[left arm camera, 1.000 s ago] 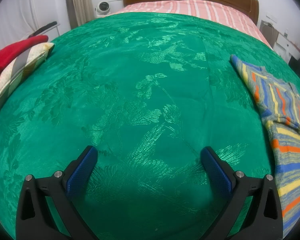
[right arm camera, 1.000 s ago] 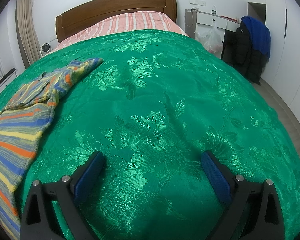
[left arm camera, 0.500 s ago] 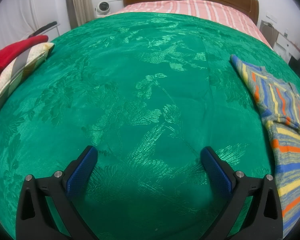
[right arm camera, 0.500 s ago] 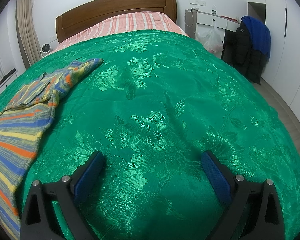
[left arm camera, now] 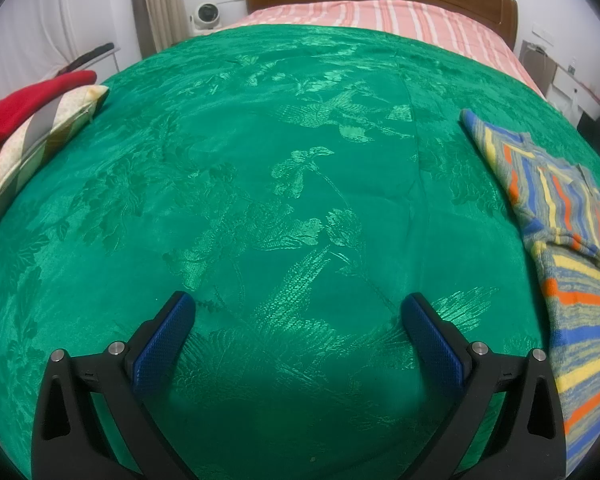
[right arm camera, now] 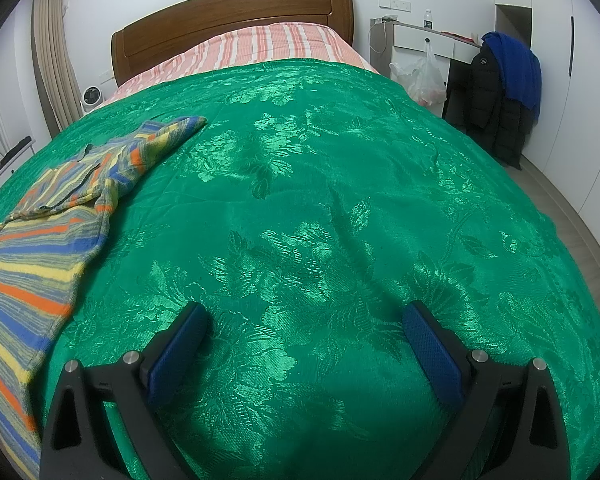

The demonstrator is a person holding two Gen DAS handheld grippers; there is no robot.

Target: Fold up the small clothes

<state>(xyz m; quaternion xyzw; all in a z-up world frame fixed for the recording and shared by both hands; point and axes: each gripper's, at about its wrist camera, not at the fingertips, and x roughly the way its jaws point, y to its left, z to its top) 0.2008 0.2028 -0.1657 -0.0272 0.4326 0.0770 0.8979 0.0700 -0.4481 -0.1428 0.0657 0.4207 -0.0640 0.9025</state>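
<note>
**Both grippers empty above the bed, striped garment between the two views**

Left wrist view: the left gripper (left arm camera: 298, 312) hovers over the green bedspread (left arm camera: 260, 208), jaws spread wide with nothing between them. The striped garment (left arm camera: 568, 240) lies at the right edge of the frame, running from a pointed end at mid-right down to the lower right corner. A patterned pillow (left arm camera: 40, 136) with a red cloth (left arm camera: 24, 104) on it sits at the upper left edge.

Right wrist view: the right gripper (right arm camera: 304, 320) is likewise released, its blue pads (right arm camera: 432, 346) apart over bare bedspread. The same striped garment (right arm camera: 40, 248) occupies the left side of the frame. Its long axis runs diagonally from the lower left corner toward the upper centre, where a narrow part, probably a sleeve, points toward the wooden headboard (right arm camera: 236, 20). The upper portion is rumpled and partly doubled over itself; the lower portion lies flatter.

Handling, as a judgement: the garment looks like a soft, light knit that will drape and sag when lifted, and it may slide easily on the glossy bedspread. A pinch at an edge or corner seems best, for example the hem near the lower left and the sleeve tip, so that each gripper holds a single layer.
</note>
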